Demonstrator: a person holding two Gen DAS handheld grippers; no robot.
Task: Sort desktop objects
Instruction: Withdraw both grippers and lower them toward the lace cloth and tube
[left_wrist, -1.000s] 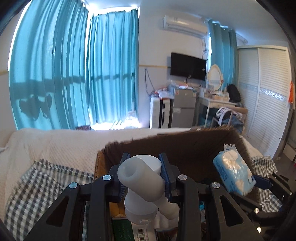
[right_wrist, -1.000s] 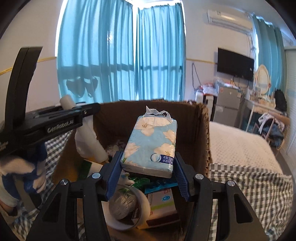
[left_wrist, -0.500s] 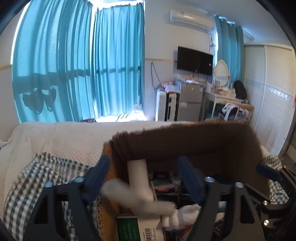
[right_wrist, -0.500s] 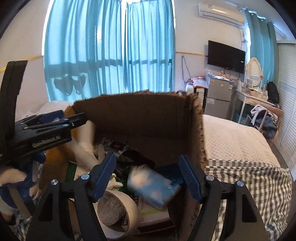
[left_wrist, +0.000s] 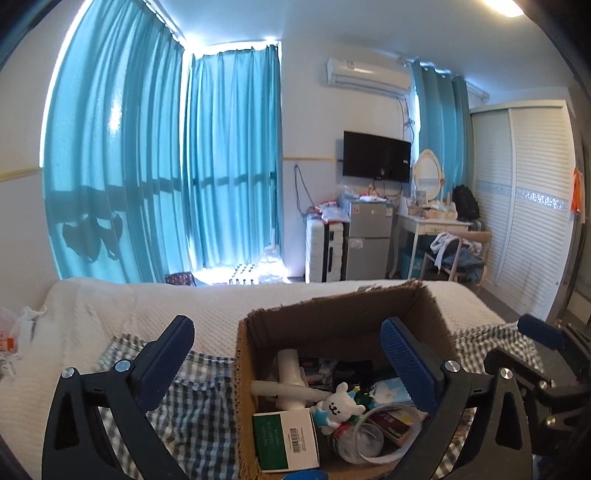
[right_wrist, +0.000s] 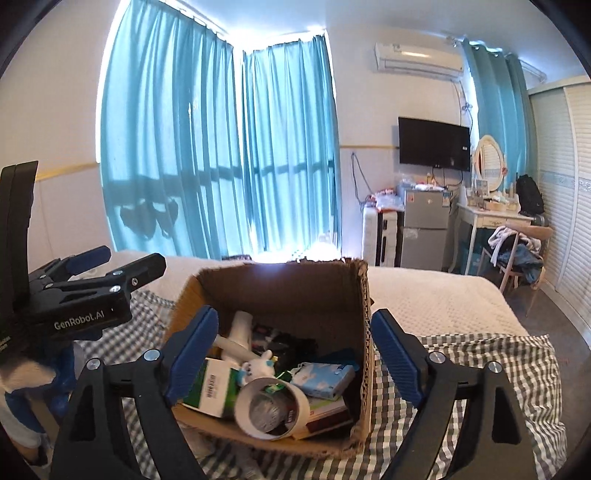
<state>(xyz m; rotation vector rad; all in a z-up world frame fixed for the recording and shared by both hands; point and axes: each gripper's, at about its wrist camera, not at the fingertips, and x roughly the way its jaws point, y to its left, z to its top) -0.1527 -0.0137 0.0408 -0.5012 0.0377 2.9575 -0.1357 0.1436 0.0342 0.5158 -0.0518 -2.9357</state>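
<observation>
Lying under both grippers is a grey-and-white checked cloth (right_wrist: 476, 365) spread over a bed with a white textured cover (left_wrist: 122, 314), in a room with teal curtains (right_wrist: 221, 147), a wall-mounted black television (left_wrist: 376, 161) and a white louvred wardrobe (left_wrist: 535, 221). An open brown cardboard box (right_wrist: 280, 291) sits on the cloth just ahead of the jaws of the left gripper (left_wrist: 288, 363) and the right gripper (right_wrist: 295, 341); both sets of jaws stand wide apart and hold nothing. Inside the box lie a white plastic pipe fitting (left_wrist: 286, 380), a small white bear toy (left_wrist: 338, 406), a green-and-white carton (left_wrist: 284, 439), a roll of white tape (right_wrist: 271, 408) and a light-blue tissue pack (right_wrist: 321, 378). The dark items at the back are hard to make out. Only the right wrist view shows the tissue pack whole, and a blue-and-white gloved hand (right_wrist: 26, 376) at the left gripper's handle.
</observation>
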